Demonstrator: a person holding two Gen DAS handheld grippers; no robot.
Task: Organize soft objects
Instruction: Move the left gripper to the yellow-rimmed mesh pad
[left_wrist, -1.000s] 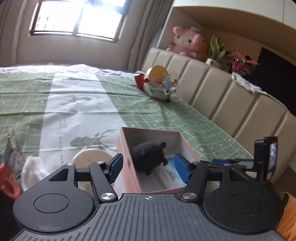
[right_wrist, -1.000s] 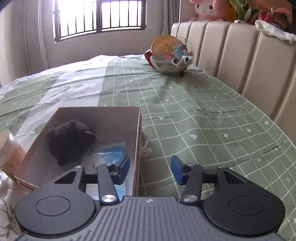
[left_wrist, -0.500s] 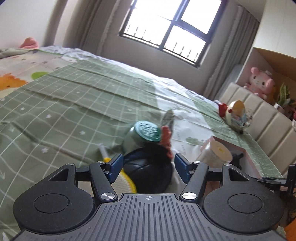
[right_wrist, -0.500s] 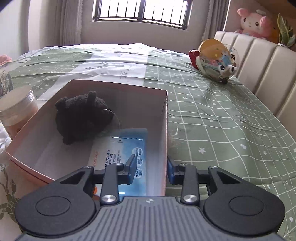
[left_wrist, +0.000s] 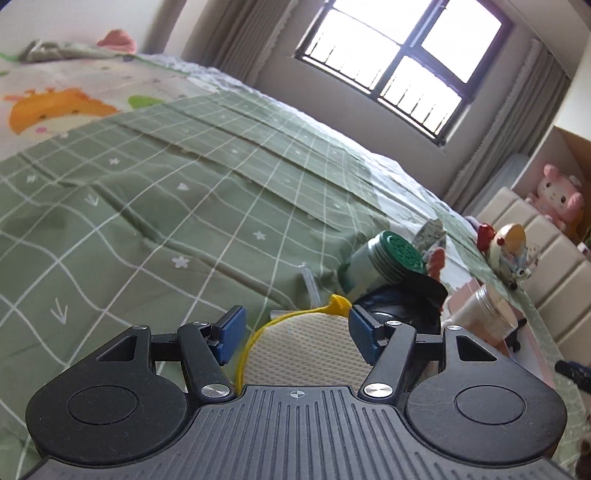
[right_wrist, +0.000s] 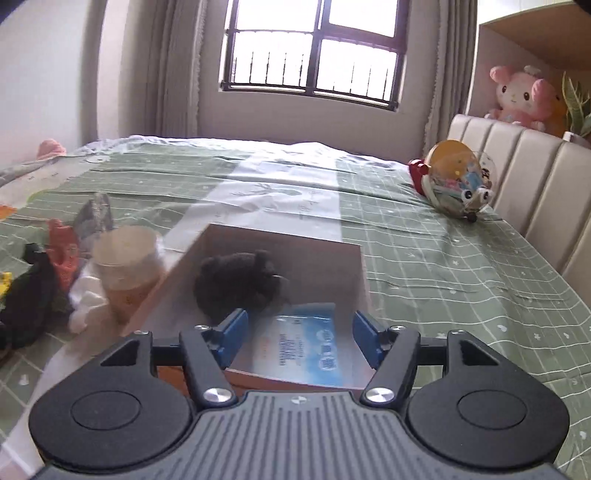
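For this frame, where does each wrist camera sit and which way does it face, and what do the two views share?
Left wrist: on the left gripper, low over the bed, tilted, facing a yellow-rimmed mesh pad and a green-capped jar; its open blue fingers show.
Right wrist: on the right gripper, facing the pink box holding a black plush and a wipes pack; open fingers show.
Shared: window, round cartoon toy, pink plush on the shelf.
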